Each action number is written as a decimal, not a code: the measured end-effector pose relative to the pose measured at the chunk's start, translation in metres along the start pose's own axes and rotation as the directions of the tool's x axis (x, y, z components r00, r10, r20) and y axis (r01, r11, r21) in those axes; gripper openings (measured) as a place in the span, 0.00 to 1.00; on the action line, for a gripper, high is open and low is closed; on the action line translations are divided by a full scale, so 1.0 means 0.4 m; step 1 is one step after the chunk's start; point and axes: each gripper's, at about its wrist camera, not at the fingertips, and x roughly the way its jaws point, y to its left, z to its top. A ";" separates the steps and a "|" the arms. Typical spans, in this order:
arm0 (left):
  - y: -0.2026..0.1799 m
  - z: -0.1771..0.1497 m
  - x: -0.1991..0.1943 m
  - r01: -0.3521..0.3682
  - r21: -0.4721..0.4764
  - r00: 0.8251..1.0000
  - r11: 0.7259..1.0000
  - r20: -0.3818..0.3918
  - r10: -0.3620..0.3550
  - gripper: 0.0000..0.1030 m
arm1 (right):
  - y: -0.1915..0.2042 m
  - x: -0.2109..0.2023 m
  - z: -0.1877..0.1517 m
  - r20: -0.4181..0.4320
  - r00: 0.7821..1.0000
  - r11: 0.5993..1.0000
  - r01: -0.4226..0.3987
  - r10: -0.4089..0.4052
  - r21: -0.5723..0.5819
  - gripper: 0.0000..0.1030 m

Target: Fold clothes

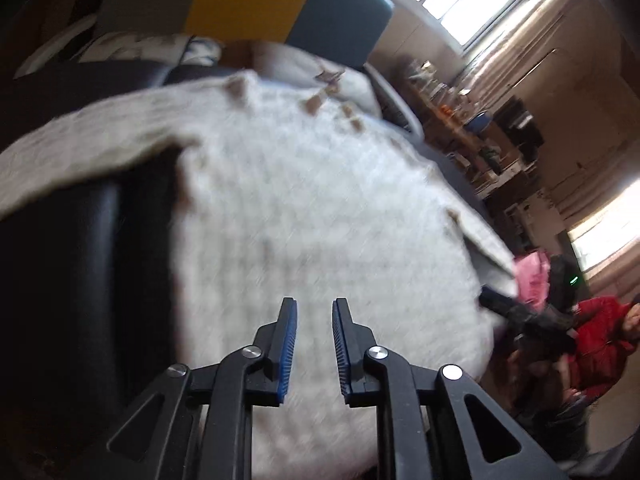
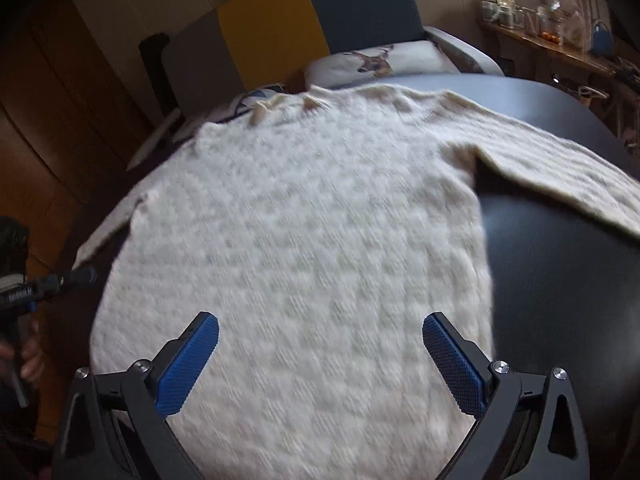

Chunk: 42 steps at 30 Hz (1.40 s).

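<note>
My left gripper [image 1: 314, 304] hangs over the near hem area of a cream knit sweater [image 1: 304, 216]. Its jaws stand a narrow gap apart, blue pads facing each other, with nothing between them: released, though only slightly parted. The fingertips [image 1: 289, 312] are above the knit; whether they touch it I cannot tell, as the view is blurred.

My right gripper [image 2: 320, 332] is spread wide, its blue pads [image 2: 188, 364] far apart on either side of the sweater's lower body. It grasps nothing. The knit fills the space between and ahead of the fingers.

The sweater [image 2: 304, 232] lies spread flat on a dark tabletop [image 2: 560, 272], its neckline at the far end from both grippers. One sleeve [image 2: 560, 164] extends out ahead and to the right of my right gripper, lying across the bare table. In the left wrist view, the same sleeve [image 1: 80, 148] runs out ahead and to the left of my left gripper.

Beyond the sweater, past the table's far edge, stands a chair [image 2: 320, 20] with grey, yellow and teal back panels, and a cushion printed with a deer [image 2: 376, 60] rests on its seat. To the far right of the left gripper a person in a red jacket [image 1: 600, 340] is partly in view. A cluttered shelf [image 2: 552, 40] lies ahead and to the right.
</note>
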 end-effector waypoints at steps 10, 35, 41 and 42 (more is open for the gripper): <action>-0.114 0.482 0.331 0.205 -0.032 0.975 0.978 -0.083 -0.207 0.33 | 0.006 0.202 0.233 0.046 0.996 0.994 -0.070 0.074 -0.090 1.00; -0.183 0.725 0.750 0.348 0.062 0.916 0.935 -0.234 -0.326 0.02 | -0.058 0.315 0.246 0.079 0.975 0.978 -0.208 0.208 -0.020 1.00; -0.156 0.705 0.836 0.168 0.056 0.949 0.984 -0.278 -0.146 0.04 | -0.049 0.318 0.244 0.072 0.979 0.981 -0.191 0.193 -0.029 1.00; -0.160 0.705 0.828 0.155 0.049 0.953 0.987 -0.272 -0.136 0.03 | -0.048 0.318 0.244 0.072 0.979 0.981 -0.191 0.193 -0.029 1.00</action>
